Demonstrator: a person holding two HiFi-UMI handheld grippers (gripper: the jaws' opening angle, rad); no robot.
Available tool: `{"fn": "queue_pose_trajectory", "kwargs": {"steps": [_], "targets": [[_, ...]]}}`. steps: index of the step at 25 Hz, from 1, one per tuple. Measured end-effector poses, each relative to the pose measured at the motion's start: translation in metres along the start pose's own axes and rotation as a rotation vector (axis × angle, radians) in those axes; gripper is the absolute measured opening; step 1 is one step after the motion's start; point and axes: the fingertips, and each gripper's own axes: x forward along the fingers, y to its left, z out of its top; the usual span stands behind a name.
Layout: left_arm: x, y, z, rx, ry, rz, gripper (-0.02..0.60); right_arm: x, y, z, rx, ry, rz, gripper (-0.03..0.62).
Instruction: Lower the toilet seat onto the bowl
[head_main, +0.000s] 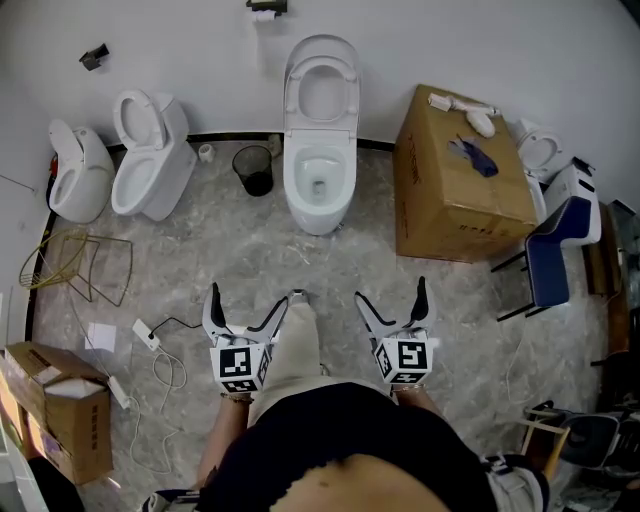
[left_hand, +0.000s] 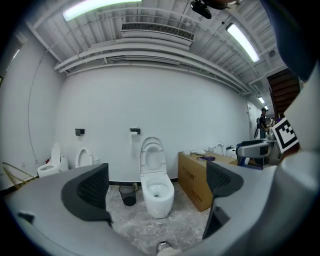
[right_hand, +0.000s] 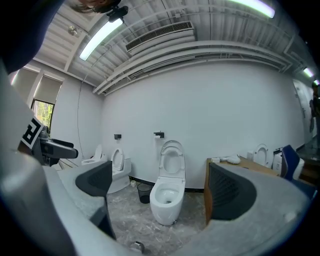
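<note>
Upright, the toilet seat (head_main: 322, 92) leans back against the white wall (head_main: 200, 50), lifted clear of the bowl (head_main: 318, 185), whose open rim shows in full below it. In the head view the toilet stands at 12 o'clock from the two grippers, well apart from both, with a stretch of marbled floor (head_main: 230, 250) between. The left gripper (head_main: 249, 296) sees the seat and bowl framed in the gap between its jaws, slightly to the 1 o'clock side; the right gripper (head_main: 390, 290) sees them in its gap too, a little toward 11 o'clock. Both grippers are held low near the person's body, jaws spread wide, with nothing between the dark pads and touching nothing. A black waste bin (head_main: 255, 170) sits just beside the bowl at its 9 o'clock. A large cardboard box (head_main: 460, 185) stands near the bowl at its 3 o'clock, small items lying on its top. Two more white toilets (head_main: 150, 150) line the wall farther out toward 9 o'clock, and a blue chair (head_main: 555, 240) stands beyond the box at 3 o'clock.
</note>
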Motion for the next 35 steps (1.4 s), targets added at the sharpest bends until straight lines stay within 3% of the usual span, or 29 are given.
{"fn": "queue_pose_trajectory", "kwargs": {"steps": [10, 20, 31, 35], "targets": [[0.065, 0.006, 0.010, 0.011, -0.011, -0.031, 0.577, 0.044, -0.022, 0.017, -0.035, -0.052, -0.016, 0.583], [0.160, 0.032, 0.032, 0.068, -0.024, -0.058, 0.575, 0.133, -0.045, 0.021, -0.041, -0.048, -0.045, 0.581], [0.264, 0.068, 0.051, 0.056, 0.039, -0.094, 0.575, 0.252, -0.071, 0.040, -0.005, -0.012, -0.070, 0.581], [0.298, 0.081, 0.066, 0.070, -0.005, -0.090, 0.575, 0.290, -0.074, 0.046, -0.009, -0.011, -0.061, 0.581]]}}
